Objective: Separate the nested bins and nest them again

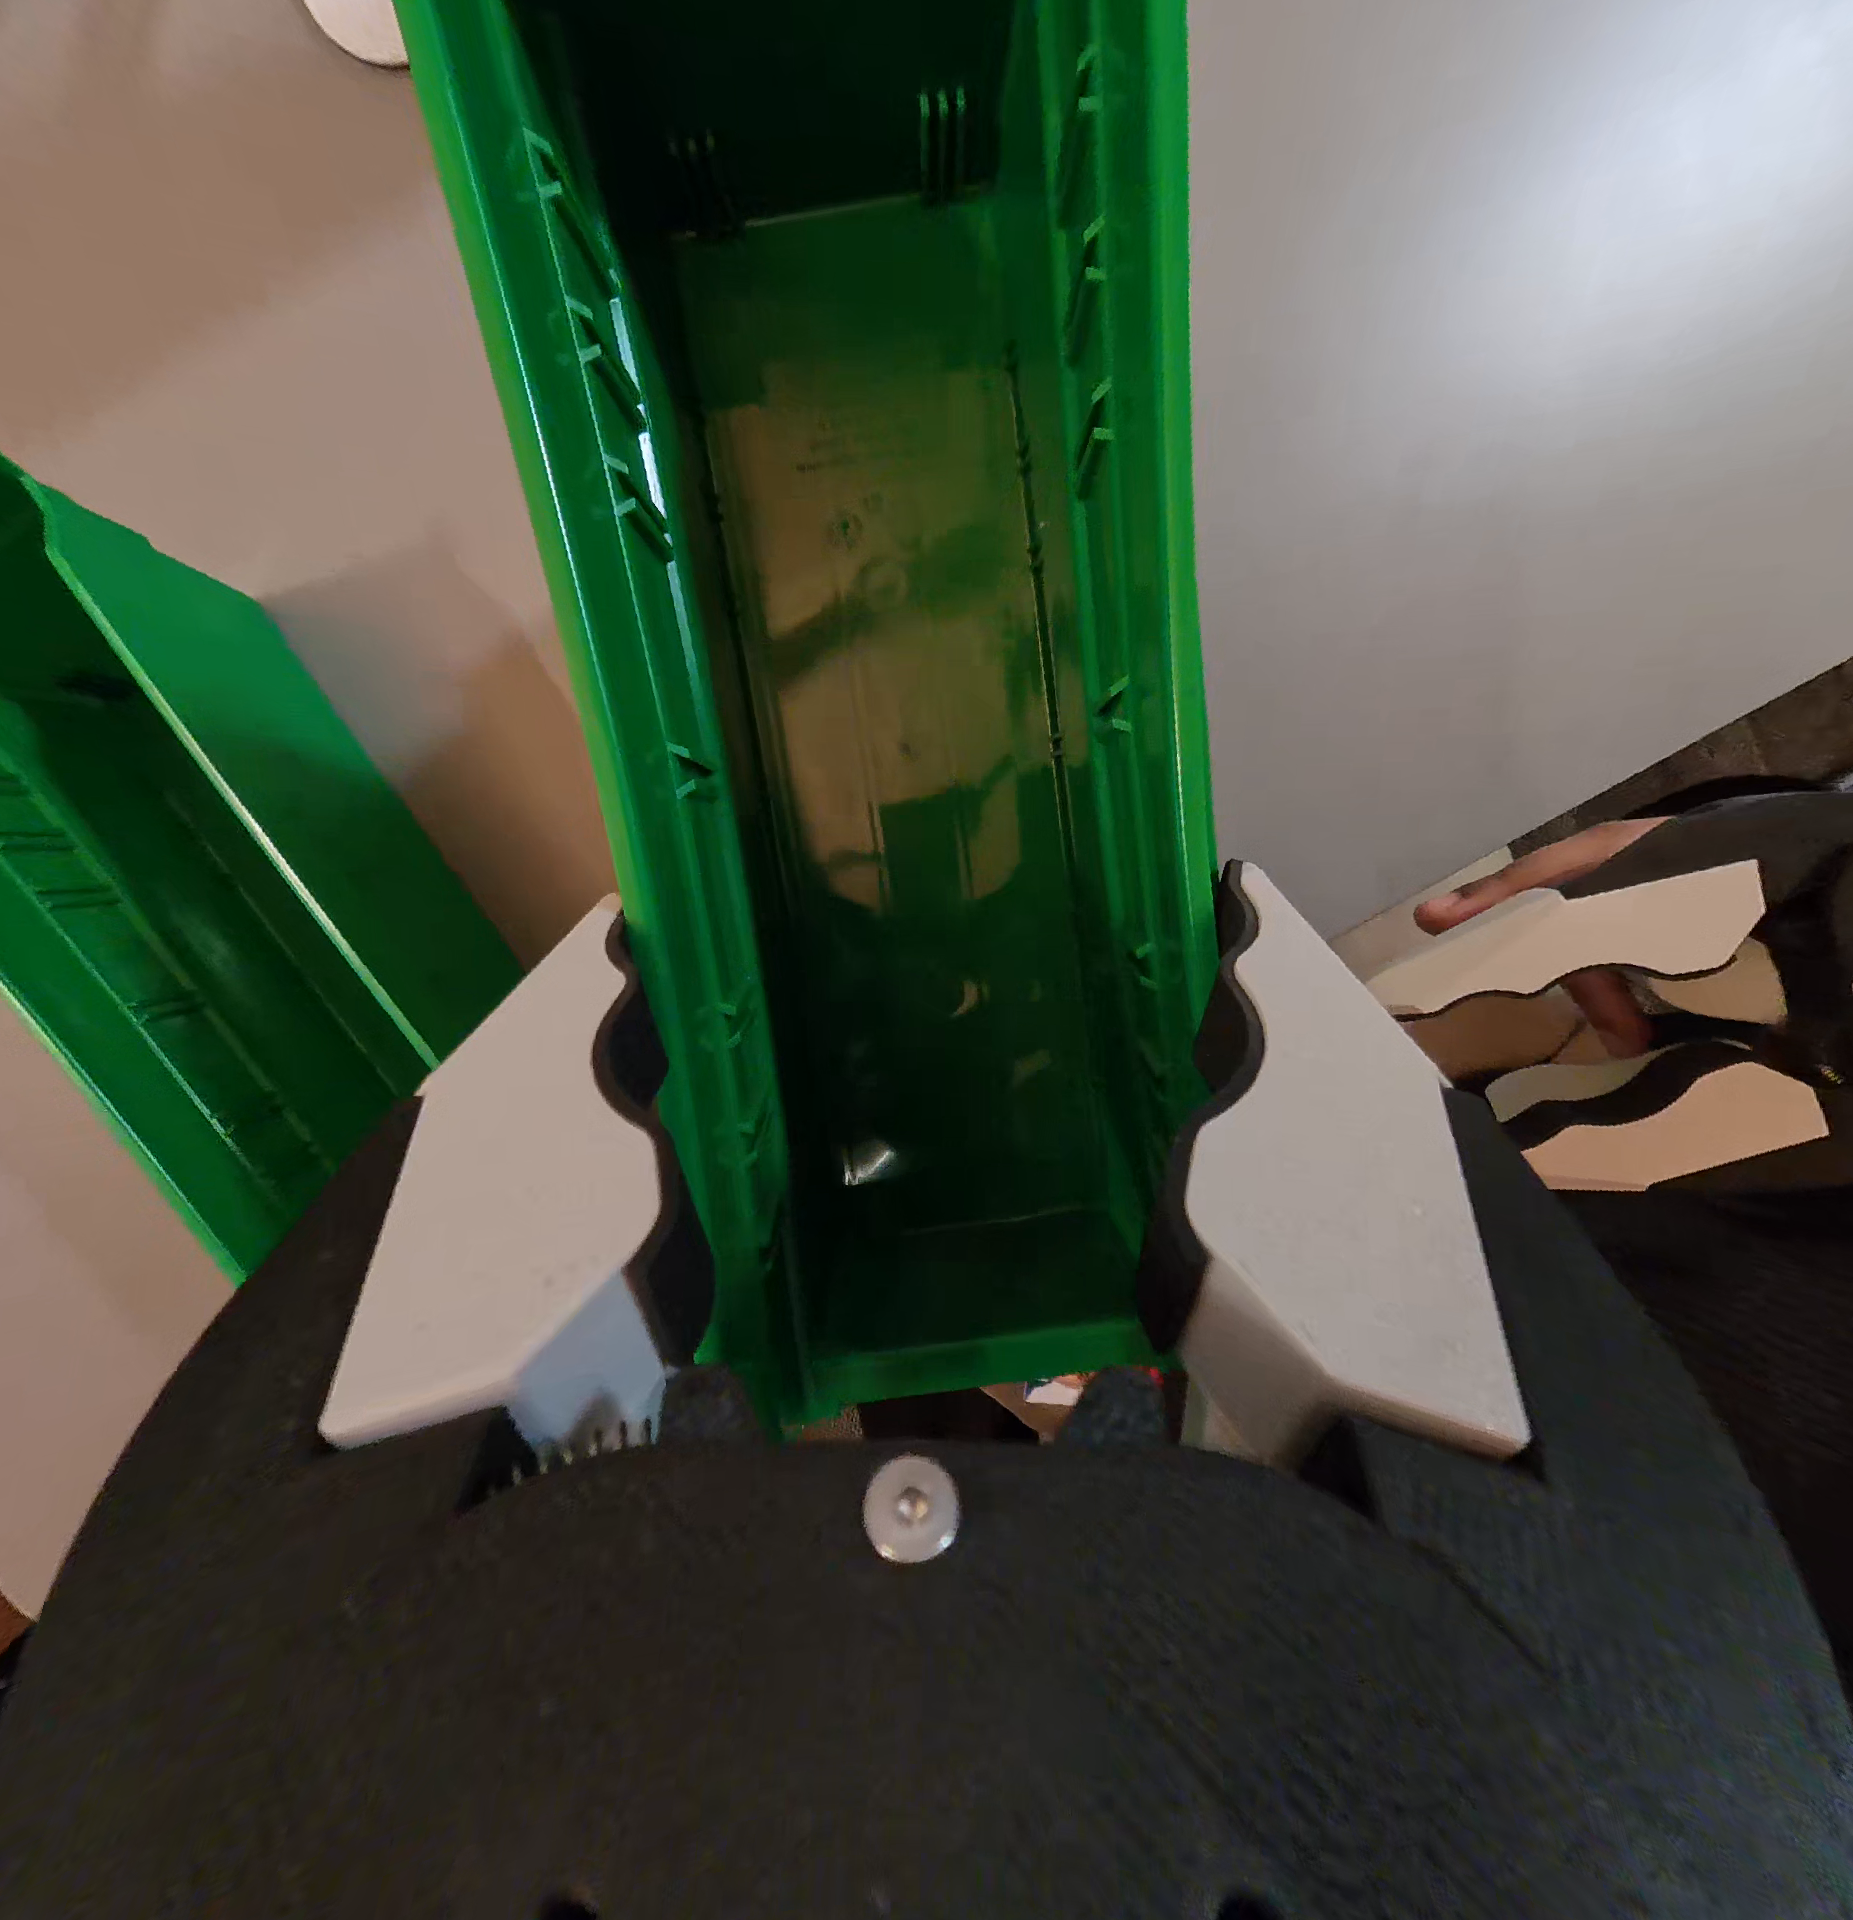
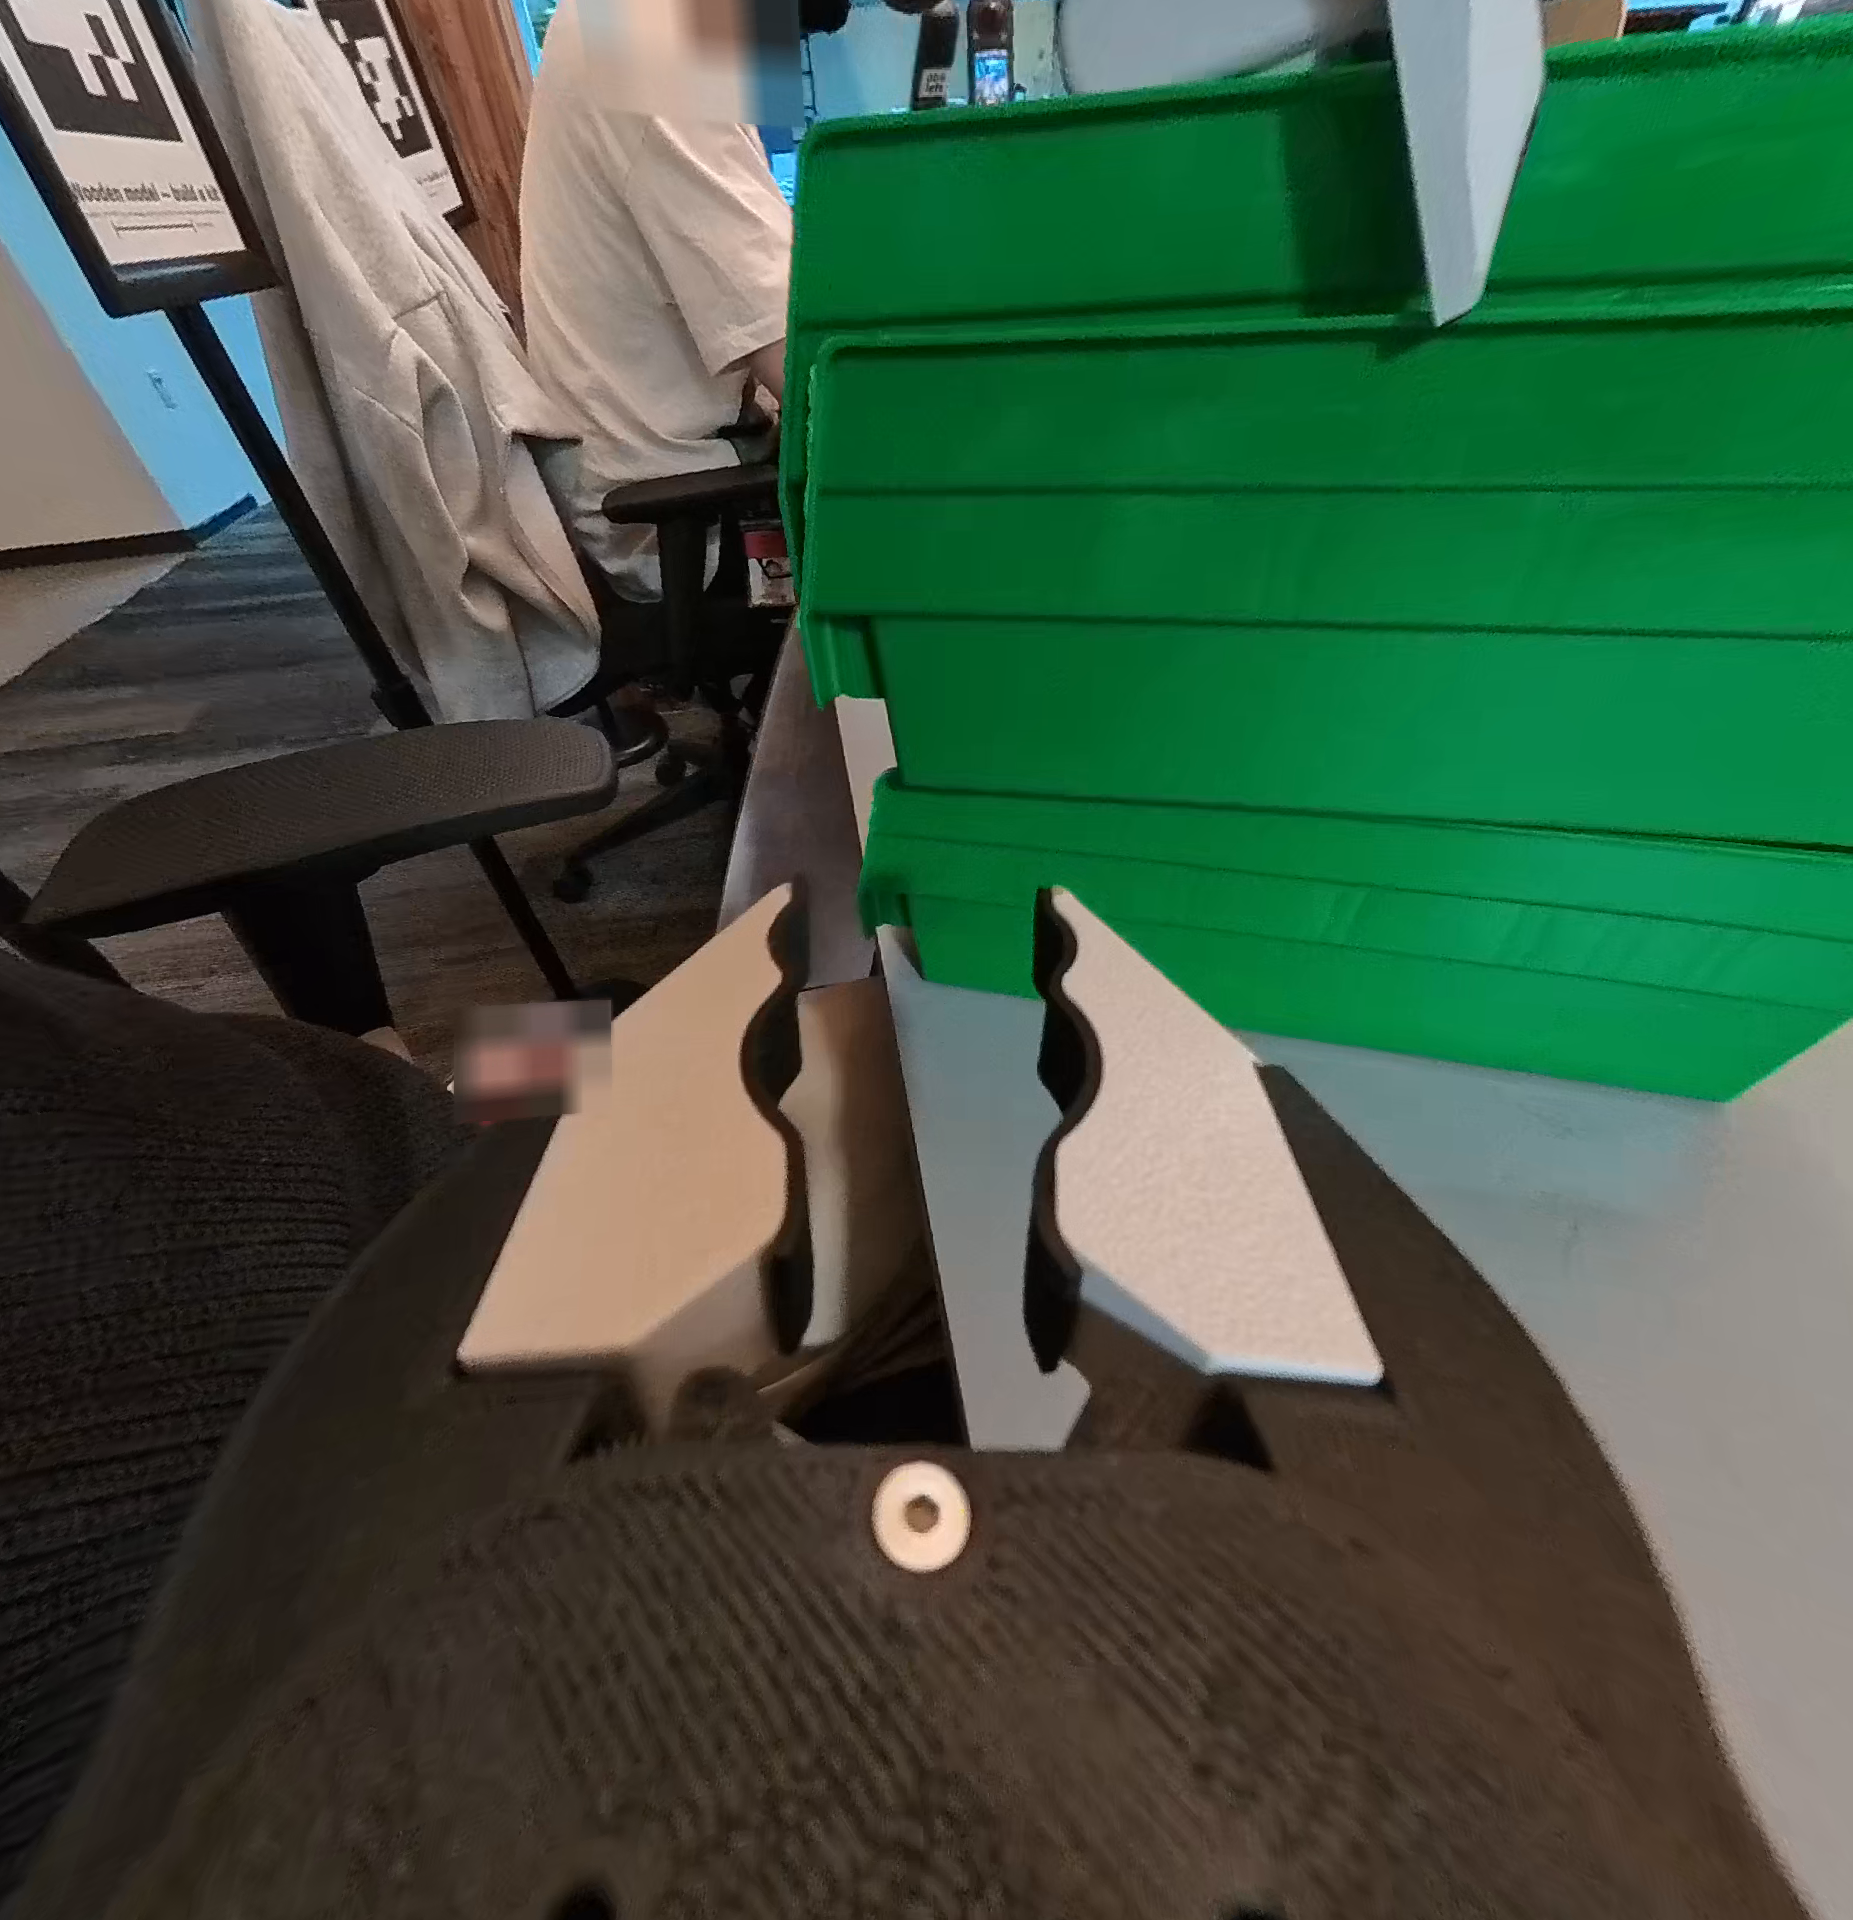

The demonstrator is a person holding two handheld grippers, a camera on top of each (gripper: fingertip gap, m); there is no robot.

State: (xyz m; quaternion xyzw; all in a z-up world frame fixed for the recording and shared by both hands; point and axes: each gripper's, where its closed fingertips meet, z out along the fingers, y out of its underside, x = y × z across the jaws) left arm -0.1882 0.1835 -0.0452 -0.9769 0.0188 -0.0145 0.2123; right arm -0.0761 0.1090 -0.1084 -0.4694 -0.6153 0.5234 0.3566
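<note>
Nearest the left wrist camera, a long green bin (image 1: 901, 727) is clamped by the left gripper (image 1: 922, 987): its jaws are pressed against the two outer side walls at the near end, and the open interior is seen from above, running away from the camera. A second green bin (image 1: 143, 862) is seen at the left, apart from the held one, lying on the pale surface (image 1: 1473, 416). At the right edge of this view the right gripper (image 1: 1628, 997) is held off the surface's edge, with a hand (image 1: 1524, 904) partly seen behind it.

In the right wrist view the right gripper (image 2: 922, 1018) is shown with its jaws parted and nothing between them, positioned at the surface's (image 2: 1524, 1247) edge, just short of the bins. A stack of green bins (image 2: 1369, 675) is seen from the side, filling the upper right; how many are nested cannot be told. A grey finger (image 2: 1462, 156) of the left gripper is seen against the top bin's wall. Beyond the surface, a black chair (image 2: 330, 810) and a seated person (image 2: 652, 291) are seen, with framed signs (image 2: 101, 135) at the upper left.
</note>
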